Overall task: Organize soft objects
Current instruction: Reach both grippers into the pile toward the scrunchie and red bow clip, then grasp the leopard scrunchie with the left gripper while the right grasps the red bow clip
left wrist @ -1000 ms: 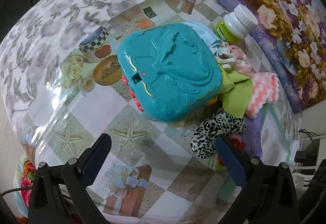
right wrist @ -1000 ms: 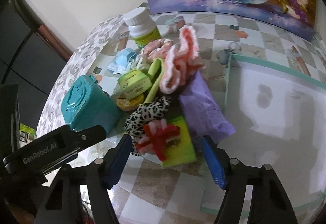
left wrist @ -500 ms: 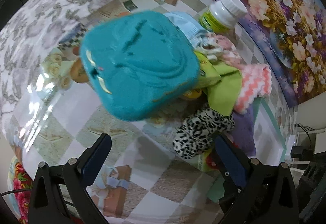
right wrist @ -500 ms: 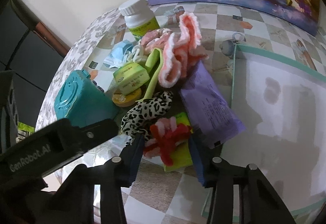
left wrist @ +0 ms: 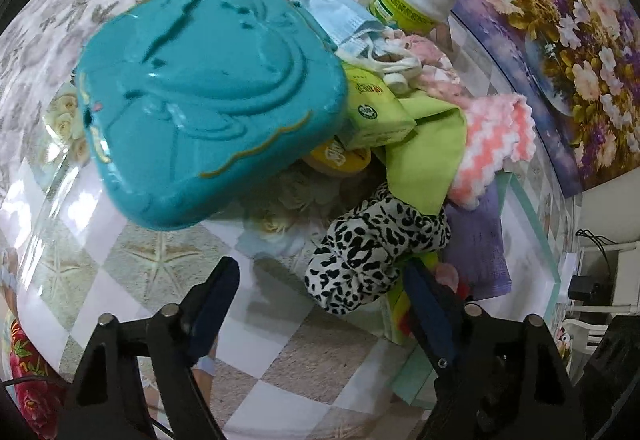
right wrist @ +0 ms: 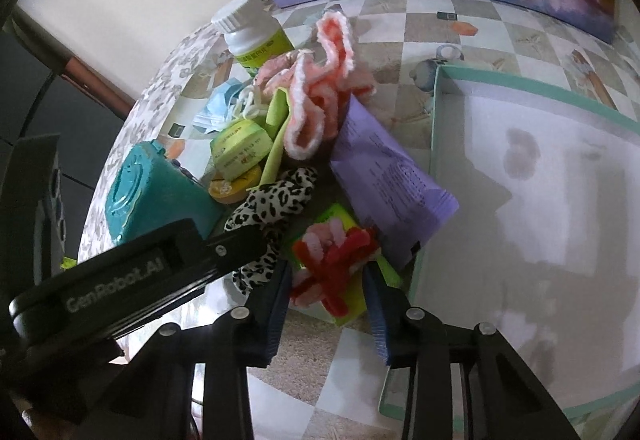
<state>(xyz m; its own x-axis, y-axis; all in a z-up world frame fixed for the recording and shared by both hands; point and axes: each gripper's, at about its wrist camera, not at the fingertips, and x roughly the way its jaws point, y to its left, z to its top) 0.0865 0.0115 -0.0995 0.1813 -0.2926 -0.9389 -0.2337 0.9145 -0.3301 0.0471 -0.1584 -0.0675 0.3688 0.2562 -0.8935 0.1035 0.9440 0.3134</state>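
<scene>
Fuzzy red-pink chenille bow (right wrist: 334,266): light, squashy; right tool (right wrist: 326,294) closing astride it, contact unclear. Left tool (left wrist: 320,296) apart, has been narrowing, empty; leopard scrunchie (left wrist: 374,254) at its 1 o'clock.

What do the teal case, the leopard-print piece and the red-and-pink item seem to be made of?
Teal case: hard moulded plastic, glossy, with embossed relief and highlights.
Leopard-print piece: soft fabric, matte and bunched, probably plush.
Red-and-pink item: fuzzy twisted strands, likely chenille or yarn.

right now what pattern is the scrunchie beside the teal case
Black-and-white leopard spots on the scrunchie, clearest in the left wrist view beside the teal case.
</scene>
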